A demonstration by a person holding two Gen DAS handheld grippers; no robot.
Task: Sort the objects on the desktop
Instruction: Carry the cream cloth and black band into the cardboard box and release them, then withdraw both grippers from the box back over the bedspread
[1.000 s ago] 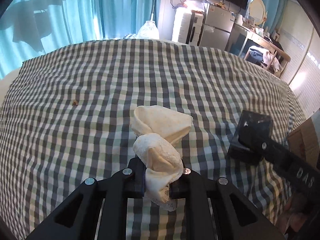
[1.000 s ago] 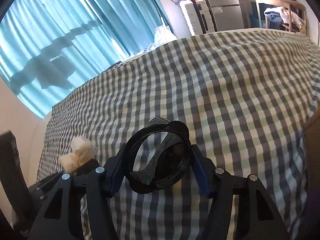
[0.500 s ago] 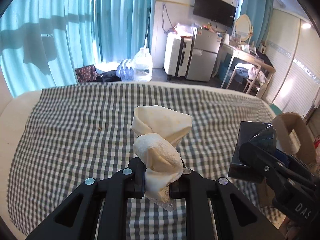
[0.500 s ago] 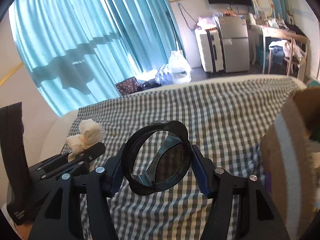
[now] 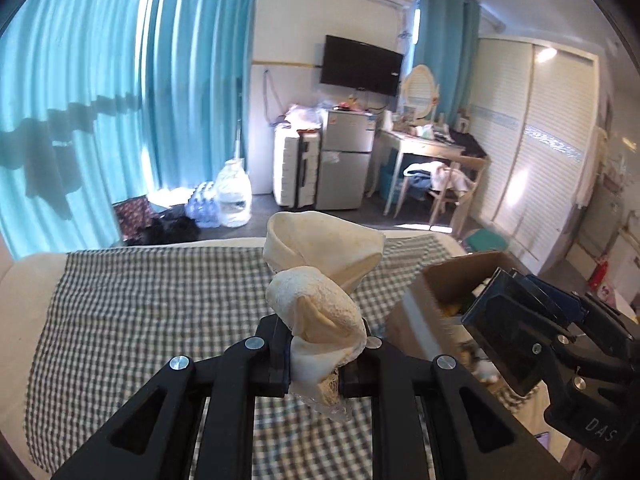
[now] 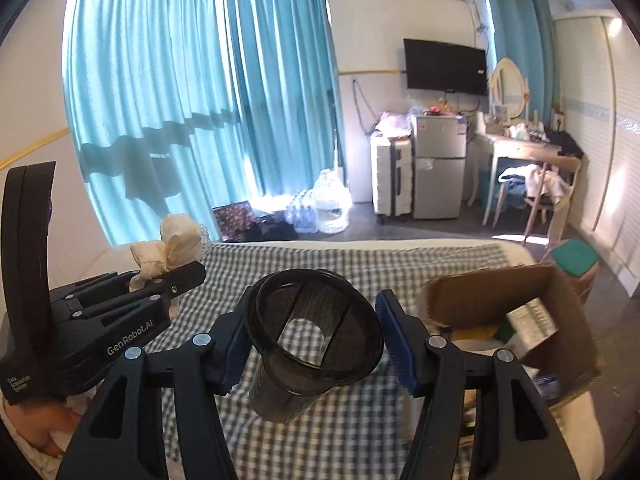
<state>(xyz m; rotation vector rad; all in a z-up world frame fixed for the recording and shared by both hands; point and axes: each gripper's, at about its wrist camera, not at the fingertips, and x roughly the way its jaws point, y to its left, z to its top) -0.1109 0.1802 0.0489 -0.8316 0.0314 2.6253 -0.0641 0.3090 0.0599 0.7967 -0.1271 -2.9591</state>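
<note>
Cardboard box (image 6: 532,312) sits at the bed's right edge, nearer the right gripper (image 6: 316,340), which grips a dark tinted cup (image 6: 312,336); left gripper (image 5: 326,354), clamped on a cream cloth (image 5: 320,280), is farther left.

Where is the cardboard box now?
The cardboard box is low on the right in both wrist views, beside the checked cloth, right of the black cup.

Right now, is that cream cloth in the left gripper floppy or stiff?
Probably soft: the cloth bunches into rounded folds. It likely weighs little, since the left gripper holds it by one pinched bit. Its lacy edge might snag.
</note>
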